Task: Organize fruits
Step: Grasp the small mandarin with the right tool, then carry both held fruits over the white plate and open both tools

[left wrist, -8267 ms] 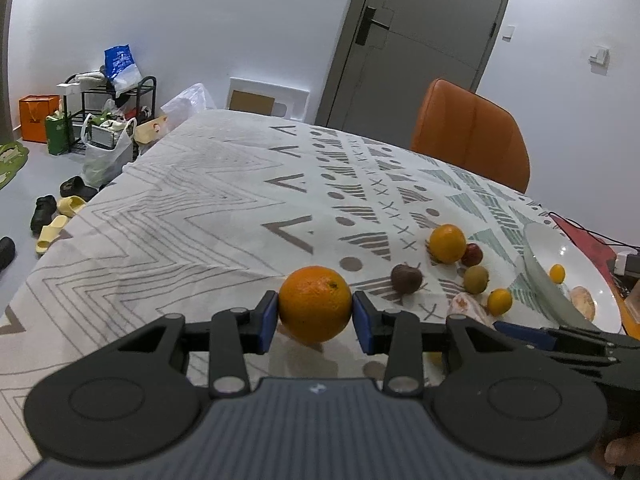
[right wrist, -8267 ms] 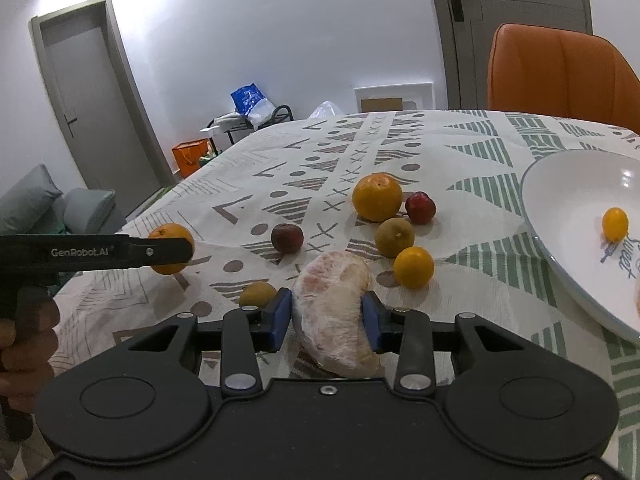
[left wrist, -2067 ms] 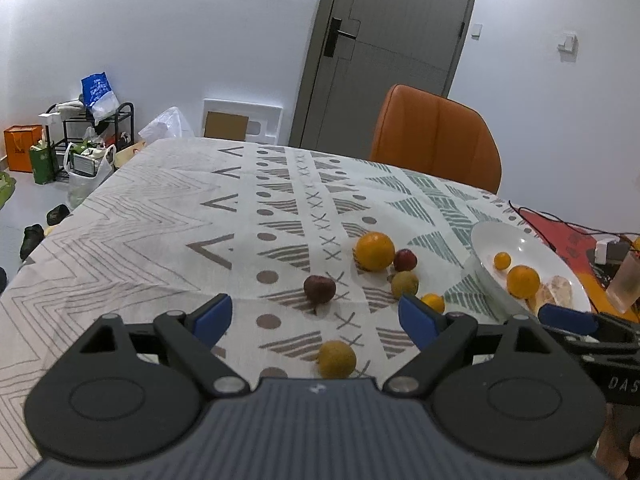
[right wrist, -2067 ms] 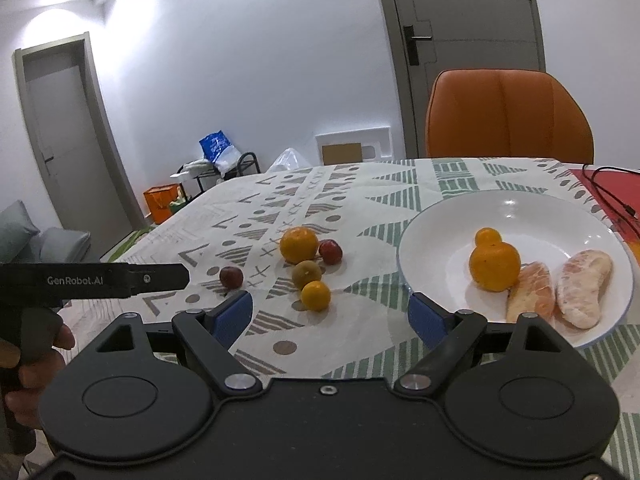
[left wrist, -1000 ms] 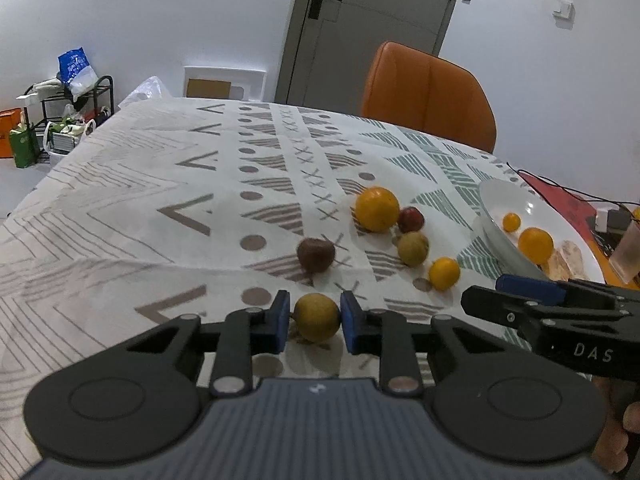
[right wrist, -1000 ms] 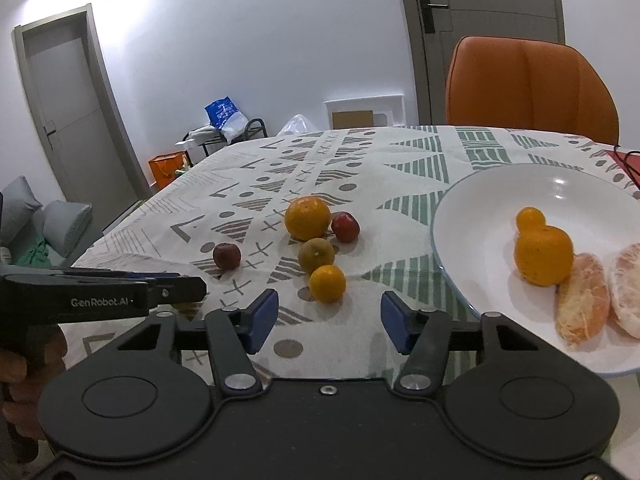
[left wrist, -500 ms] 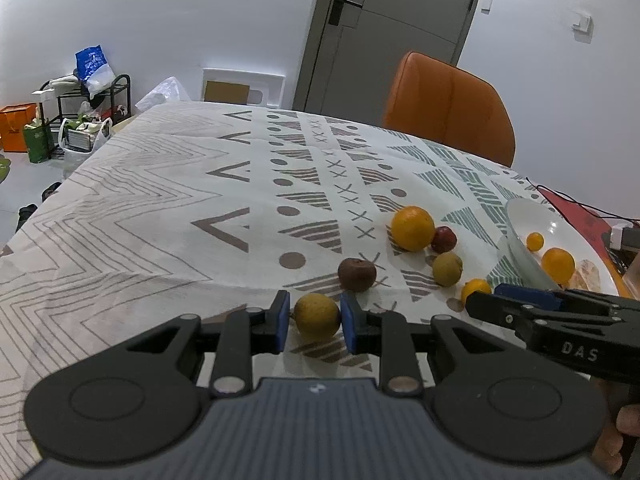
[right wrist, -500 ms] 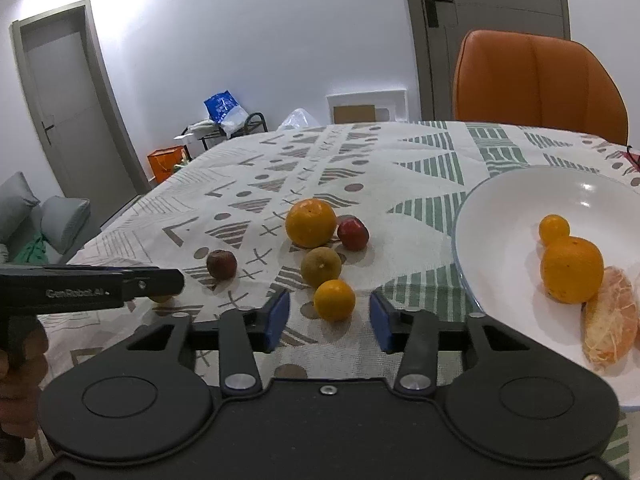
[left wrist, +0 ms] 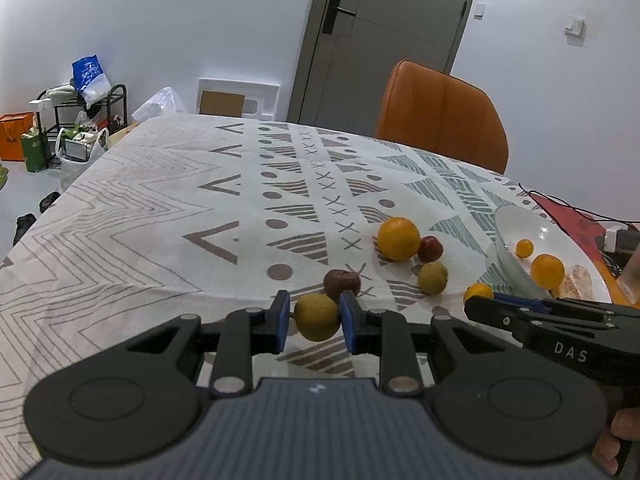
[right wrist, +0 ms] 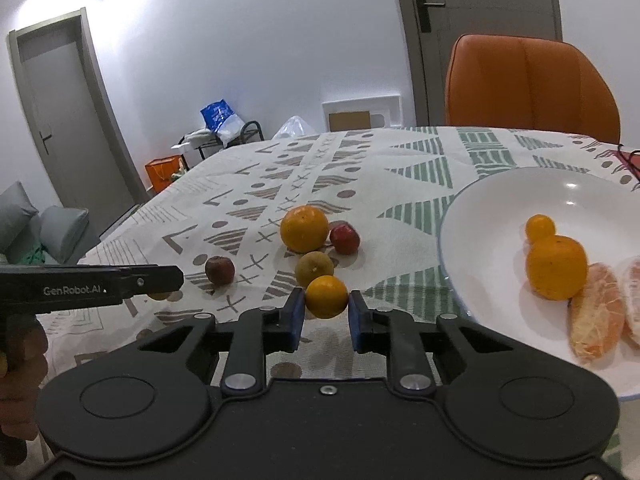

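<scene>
Right wrist view shows the white plate (right wrist: 472, 216) as the landmark for both pending moves. The right gripper (right wrist: 326, 312) sits just beside the plate's rim, on its left, its blue pads clenched on, or all but touching, the small orange fruit (right wrist: 326, 295); contact on the right pad is hard to confirm. From here the plate lies to the right of those fingers and close by, so the carry should be a short sideways one.

Left wrist view shows the left gripper (left wrist: 316, 320) farther from the plate, clamped on a yellow-green fruit (left wrist: 316, 316) that fills the gap between its pads. For this hand too, the plate (left wrist: 508, 236) lies to the right, but beyond the right gripper (left wrist: 480, 306), which stands between. The right hand is the nearer one and would best unload first, clearing the lane. Both fruits are round, so no axis matters.
</scene>
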### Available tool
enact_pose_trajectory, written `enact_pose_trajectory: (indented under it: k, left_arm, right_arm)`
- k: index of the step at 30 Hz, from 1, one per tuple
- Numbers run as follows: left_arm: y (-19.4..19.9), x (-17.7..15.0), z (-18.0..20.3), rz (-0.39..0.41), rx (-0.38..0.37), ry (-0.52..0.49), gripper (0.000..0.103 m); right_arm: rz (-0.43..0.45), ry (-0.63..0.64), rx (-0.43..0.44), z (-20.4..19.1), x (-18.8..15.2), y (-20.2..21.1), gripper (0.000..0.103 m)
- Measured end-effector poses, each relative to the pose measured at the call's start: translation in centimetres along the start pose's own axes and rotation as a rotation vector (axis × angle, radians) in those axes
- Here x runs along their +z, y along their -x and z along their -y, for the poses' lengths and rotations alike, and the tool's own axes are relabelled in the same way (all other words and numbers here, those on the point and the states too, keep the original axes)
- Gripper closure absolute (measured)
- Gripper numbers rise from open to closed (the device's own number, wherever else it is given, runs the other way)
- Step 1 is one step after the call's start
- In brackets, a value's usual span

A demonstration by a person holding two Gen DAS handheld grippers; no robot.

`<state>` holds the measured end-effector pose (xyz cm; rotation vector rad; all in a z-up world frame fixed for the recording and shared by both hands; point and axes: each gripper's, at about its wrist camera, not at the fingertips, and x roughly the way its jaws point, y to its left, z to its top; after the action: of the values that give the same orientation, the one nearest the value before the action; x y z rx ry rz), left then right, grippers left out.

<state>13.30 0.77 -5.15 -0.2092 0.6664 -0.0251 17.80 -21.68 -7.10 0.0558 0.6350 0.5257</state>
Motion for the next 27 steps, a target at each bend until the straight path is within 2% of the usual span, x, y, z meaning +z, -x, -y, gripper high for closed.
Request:
enact_pose_trajectory:
  k: [18, 27]
  left_arm:
    - [0.3, 0.6, 4.0, 0.030, -0.074, -0.058, 0.077]
    - [0.4, 1.2, 5.7, 0.054, -0.083, -0.073, 0.077]
  right_arm:
    - [0.092, -0.040, -0.072, 2.9, 0.4, 4.4, 0.082]
    - [0.124, -0.071, -0.118, 5.4, 0.5, 6.0, 0.081]
